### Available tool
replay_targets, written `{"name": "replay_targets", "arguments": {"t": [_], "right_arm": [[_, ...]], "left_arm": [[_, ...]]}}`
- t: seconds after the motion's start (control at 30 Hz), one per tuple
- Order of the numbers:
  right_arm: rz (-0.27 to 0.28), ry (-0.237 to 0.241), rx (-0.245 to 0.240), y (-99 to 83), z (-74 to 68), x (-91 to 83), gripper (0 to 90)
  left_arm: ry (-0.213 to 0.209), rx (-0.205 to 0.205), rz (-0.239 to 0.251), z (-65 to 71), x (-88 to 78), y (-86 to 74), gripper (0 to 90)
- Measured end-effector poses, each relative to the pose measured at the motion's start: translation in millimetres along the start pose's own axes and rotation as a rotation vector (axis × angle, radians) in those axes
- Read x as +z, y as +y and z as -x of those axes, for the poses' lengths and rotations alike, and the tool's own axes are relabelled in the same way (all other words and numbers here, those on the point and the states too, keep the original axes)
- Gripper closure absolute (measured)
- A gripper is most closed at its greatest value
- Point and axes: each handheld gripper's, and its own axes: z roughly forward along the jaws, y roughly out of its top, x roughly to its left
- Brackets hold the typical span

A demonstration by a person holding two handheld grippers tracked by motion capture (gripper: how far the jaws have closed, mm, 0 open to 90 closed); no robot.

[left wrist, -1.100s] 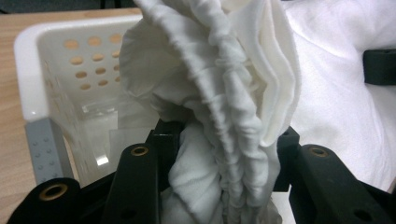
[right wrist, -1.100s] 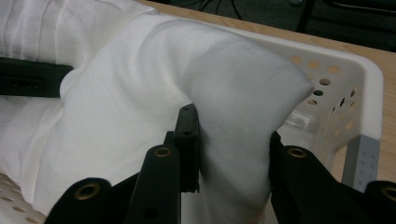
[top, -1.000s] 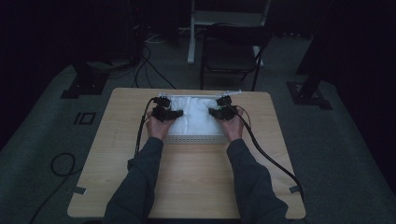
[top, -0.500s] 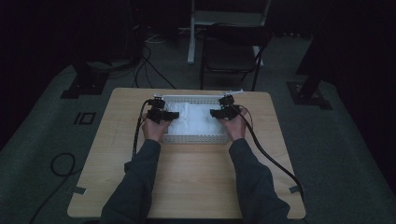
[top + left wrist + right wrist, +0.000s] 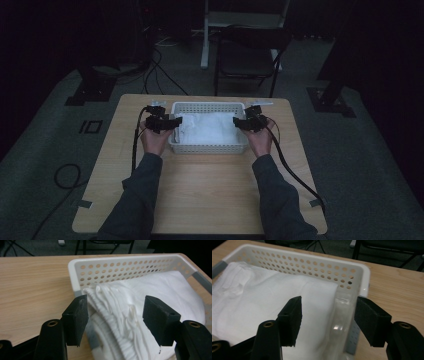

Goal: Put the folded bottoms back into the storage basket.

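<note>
White perforated basket (image 5: 209, 146) sits at the table's (image 5: 200, 200) far edge, centred, with folded white cloth (image 5: 210, 129) inside. Left gripper (image 5: 172, 121) and right gripper (image 5: 239, 121): jaws have just been opening, now spread astride the basket's side walls, pinching nothing. Light wood tabletop; dim room, dark floor, chair (image 5: 247, 55) beyond.

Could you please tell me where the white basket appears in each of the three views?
High view: white basket at the table's far middle, between both grippers.
Left gripper view: upper centre to right, perforated wall behind the fingers.
Right gripper view: upper left to centre.
Shared landmark: the folded white cloth inside it.
</note>
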Motion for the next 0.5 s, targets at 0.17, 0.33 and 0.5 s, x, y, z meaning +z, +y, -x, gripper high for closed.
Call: {"name": "replay_targets", "arguments": {"t": [0.17, 0.33, 0.5], "right_arm": [[0.033, 0.002, 0.0, -10.2, 6.3, -17.7, 39.0], [0.054, -0.013, -0.001, -25.3, 15.4, -32.9, 40.7], [0.055, -0.038, 0.006, -38.1, 24.6, -40.9, 40.9]], "left_arm": [[0.002, -0.01, 0.019, -8.3, -12.0, -15.8, 36.3], [0.024, 0.007, 0.038, -11.4, -23.6, -35.1, 36.3], [0.045, -0.001, 0.053, -17.0, -33.4, -50.0, 36.2]]}}
